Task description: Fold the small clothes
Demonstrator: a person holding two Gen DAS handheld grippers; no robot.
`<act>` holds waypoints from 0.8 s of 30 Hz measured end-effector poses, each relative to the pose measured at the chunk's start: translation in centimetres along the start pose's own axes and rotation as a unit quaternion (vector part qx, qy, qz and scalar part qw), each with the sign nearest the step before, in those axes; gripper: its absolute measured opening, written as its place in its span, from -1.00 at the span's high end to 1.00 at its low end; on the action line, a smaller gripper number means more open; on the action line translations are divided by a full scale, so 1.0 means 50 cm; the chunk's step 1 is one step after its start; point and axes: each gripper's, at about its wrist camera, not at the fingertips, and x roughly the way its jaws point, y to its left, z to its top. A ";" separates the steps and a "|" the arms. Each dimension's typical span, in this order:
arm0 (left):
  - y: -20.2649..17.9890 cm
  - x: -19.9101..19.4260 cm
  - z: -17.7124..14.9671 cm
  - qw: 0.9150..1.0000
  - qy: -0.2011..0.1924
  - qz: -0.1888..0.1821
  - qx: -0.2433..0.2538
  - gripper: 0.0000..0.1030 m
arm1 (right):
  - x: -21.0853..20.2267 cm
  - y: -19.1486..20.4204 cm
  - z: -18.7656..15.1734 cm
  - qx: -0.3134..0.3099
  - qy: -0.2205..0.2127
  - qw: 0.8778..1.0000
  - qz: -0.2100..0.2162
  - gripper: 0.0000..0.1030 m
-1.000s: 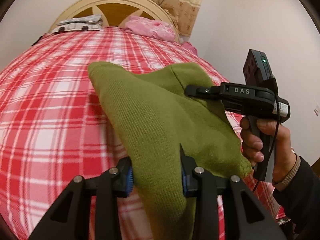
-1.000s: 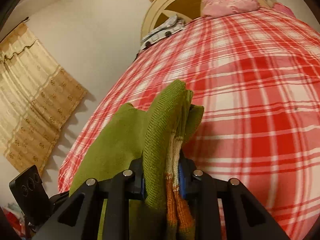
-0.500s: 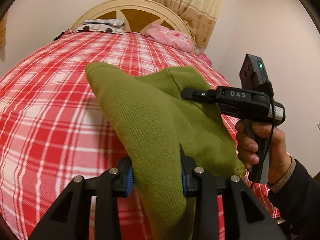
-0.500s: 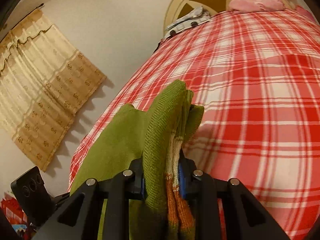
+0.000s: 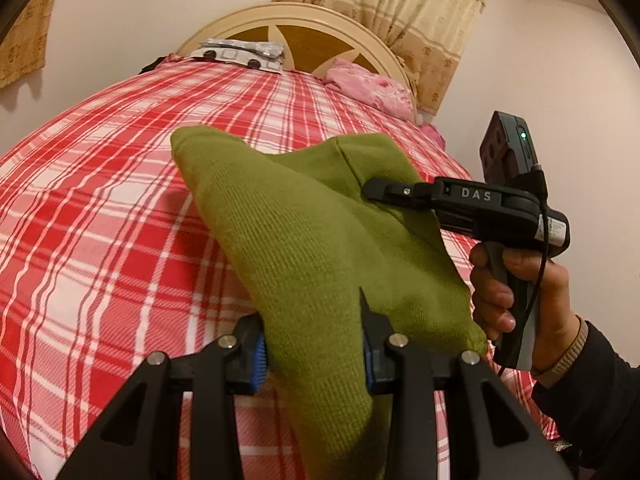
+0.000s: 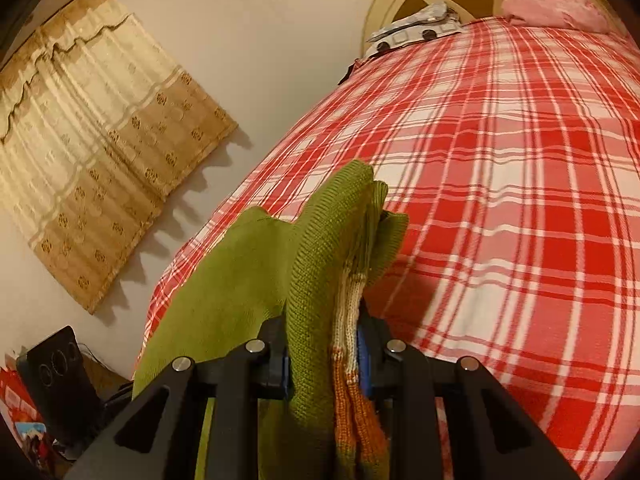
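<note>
Green knit garment [image 5: 320, 240], doubled seemingly, orange-cream stripes inside.

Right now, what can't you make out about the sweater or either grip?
- Left wrist view: the green sweater covers the left gripper fingertips, and its lower part runs off the bottom edge.
- Right wrist view: bunched knit hides the right gripper pads.
- Both views: whether the sweater touches the bed.
</note>
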 end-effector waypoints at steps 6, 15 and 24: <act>0.025 -0.023 -0.010 1.000 -0.007 0.005 -0.010 0.29 | 0.025 0.029 -0.003 -0.006 0.007 1.000 0.008 0.52; 0.066 -0.053 -0.024 0.999 -0.016 0.019 -0.024 0.29 | 0.070 0.082 -0.001 -0.024 0.019 0.999 0.023 0.52; 0.085 -0.063 -0.047 0.999 -0.009 0.029 -0.034 0.29 | 0.109 0.105 -0.012 -0.029 0.049 0.998 0.032 0.52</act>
